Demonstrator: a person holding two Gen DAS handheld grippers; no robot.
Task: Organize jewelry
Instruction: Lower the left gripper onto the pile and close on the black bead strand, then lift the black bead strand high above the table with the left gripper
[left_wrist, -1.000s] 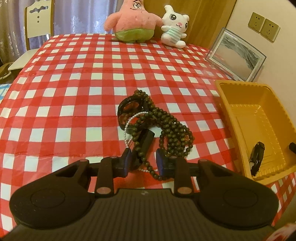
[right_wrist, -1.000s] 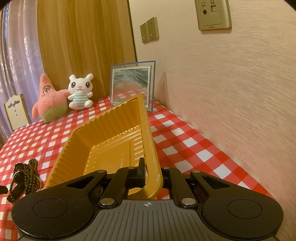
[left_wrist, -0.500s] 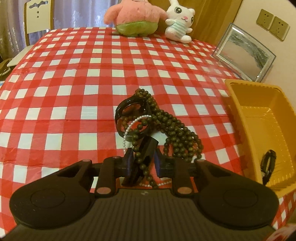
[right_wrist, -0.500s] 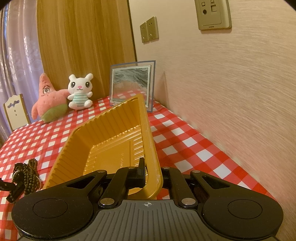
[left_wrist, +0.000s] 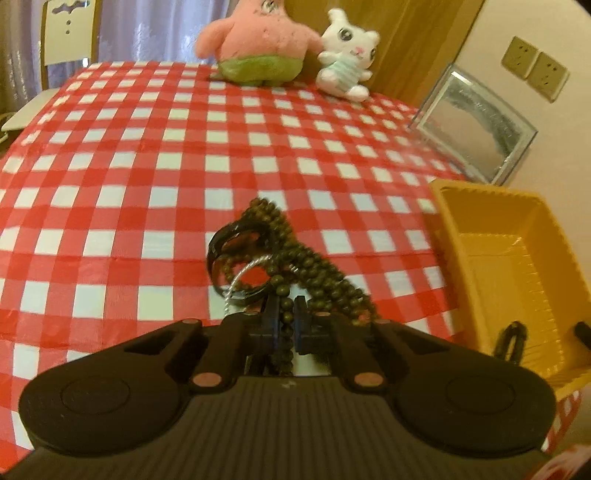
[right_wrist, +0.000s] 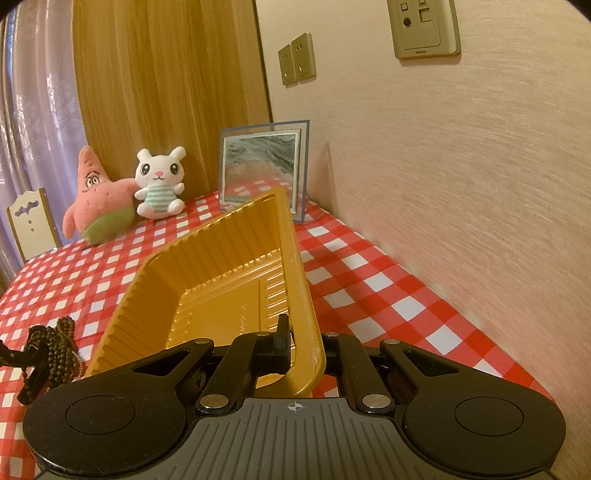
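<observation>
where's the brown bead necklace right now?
In the left wrist view the brown bead necklace lies mid-table on the checked tablecloth, tangled with a black bangle, left of the yellow tray; the left hand-held gripper pinches one strand.

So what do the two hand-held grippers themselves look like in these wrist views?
Both look alike: the left hand-held gripper and the right hand-held gripper are matte black, with a ribbed grey base, two round disc-shaped lobes, slotted linkage arms on copper-coloured pivot pins, and flat dark fingers. The right base bears a small crosshair mark. No cables or sleeves show.

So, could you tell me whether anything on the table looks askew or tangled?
Yes: the yellow tray is tipped up on one side, its rim pinched by the right gripper. The brown bead strand is heaped over a black bangle.
</observation>
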